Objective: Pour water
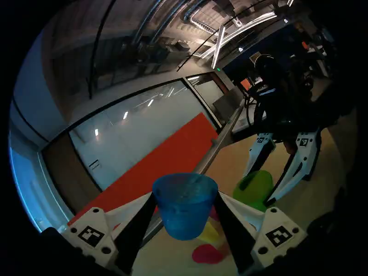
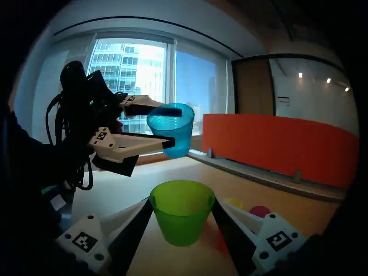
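The blue cup (image 1: 185,211) sits between the fingers of my left gripper (image 1: 185,202), both fingers pressed to its sides, so the gripper is closed down to the cup's width. In the right gripper view the blue cup is in the air, close to upright, higher than the green cup (image 2: 182,216) and farther from the camera. I can't tell whether there is water in it.

My right gripper (image 2: 182,207) clamps the green cup the same way, one finger against each side, mouth up. I can't tell whether its base touches the pale counter (image 2: 285,211) or hangs just above it.

Small yellow (image 2: 234,201) and pink (image 2: 260,210) pieces lie on the counter just beyond the green cup. An orange panel (image 2: 285,142) runs along the counter's far edge, with a bright window (image 2: 138,69) behind my left gripper.
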A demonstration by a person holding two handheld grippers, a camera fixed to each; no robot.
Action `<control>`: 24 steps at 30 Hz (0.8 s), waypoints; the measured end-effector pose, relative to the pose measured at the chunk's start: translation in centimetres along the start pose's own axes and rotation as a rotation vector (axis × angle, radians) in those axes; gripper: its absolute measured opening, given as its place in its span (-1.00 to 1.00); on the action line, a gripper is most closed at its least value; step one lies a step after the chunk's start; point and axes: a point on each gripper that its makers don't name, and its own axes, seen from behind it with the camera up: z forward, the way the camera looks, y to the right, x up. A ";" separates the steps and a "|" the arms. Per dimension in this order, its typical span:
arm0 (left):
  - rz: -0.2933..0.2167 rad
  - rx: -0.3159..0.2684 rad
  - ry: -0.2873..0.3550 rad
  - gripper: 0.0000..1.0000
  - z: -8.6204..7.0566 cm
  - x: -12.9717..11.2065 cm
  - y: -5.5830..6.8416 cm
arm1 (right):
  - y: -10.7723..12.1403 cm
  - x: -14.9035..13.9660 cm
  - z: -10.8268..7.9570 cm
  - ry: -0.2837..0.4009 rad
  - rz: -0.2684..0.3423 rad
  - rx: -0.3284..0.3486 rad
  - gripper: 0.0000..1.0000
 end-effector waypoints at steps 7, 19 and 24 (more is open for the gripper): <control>0.051 0.009 0.003 0.71 0.0 0.9 -0.1 | -0.6 -0.1 0.5 -0.001 -0.003 0.018 0.84; 0.146 0.023 0.012 0.71 -0.2 2.2 -0.2 | -1.2 0.0 1.1 -0.002 -0.008 0.040 0.83; 0.178 0.027 0.011 0.72 0.1 2.2 -0.2 | -1.3 0.0 1.3 -0.002 -0.010 0.042 0.83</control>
